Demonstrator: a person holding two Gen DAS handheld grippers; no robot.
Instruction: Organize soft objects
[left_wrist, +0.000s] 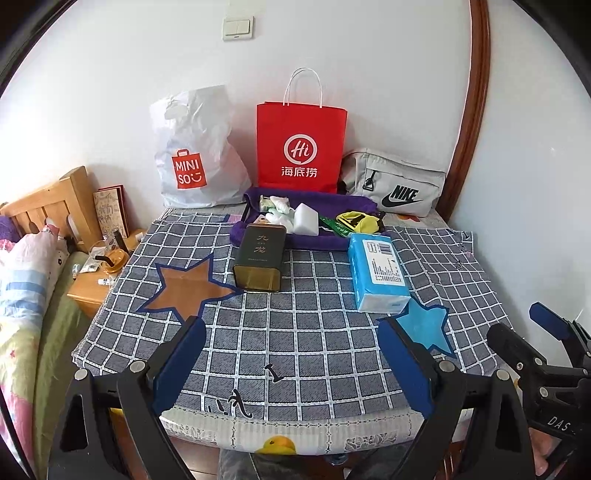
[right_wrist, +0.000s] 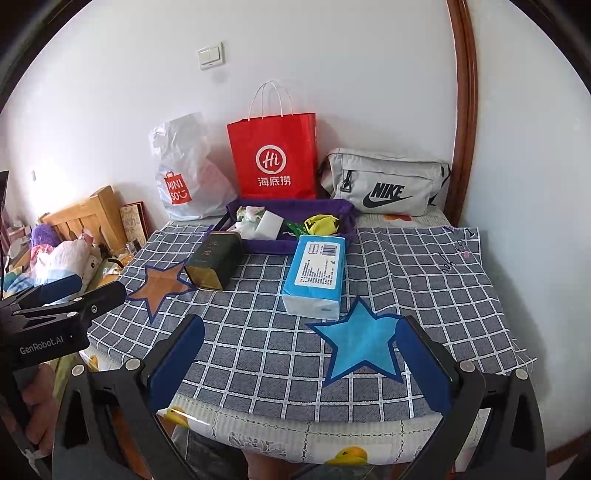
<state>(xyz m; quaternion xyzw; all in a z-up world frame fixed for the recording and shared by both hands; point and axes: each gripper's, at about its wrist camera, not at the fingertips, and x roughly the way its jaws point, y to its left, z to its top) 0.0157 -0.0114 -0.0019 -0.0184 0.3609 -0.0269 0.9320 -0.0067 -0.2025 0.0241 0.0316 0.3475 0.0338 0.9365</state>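
1. A table draped in a grey checked cloth is seen against a white wall, with a brown star patch at the left and a blue star patch at the right.
2. The left gripper is held low over the near table edge, pointed at the wall, its blue-padded jaws spread wide with nothing between them.
3. The right gripper is held level beside it in the same pose, jaws likewise parted and empty, the blue star lying between its fingers.
4. Along the wall a white Miniso plastic bag, a red paper bag and a grey Nike waist bag are lined up.
5. A purple fabric tray is placed before the red bag; a white sponge block, white crumpled soft items and a yellow-black cloth piece are held in it.
6. A blue tissue pack is laid flat just before the tray, label up, its long axis running from the wall toward the grippers.
7. A dark green tin is laid on its side left of the pack, its gold base turned toward the cameras.
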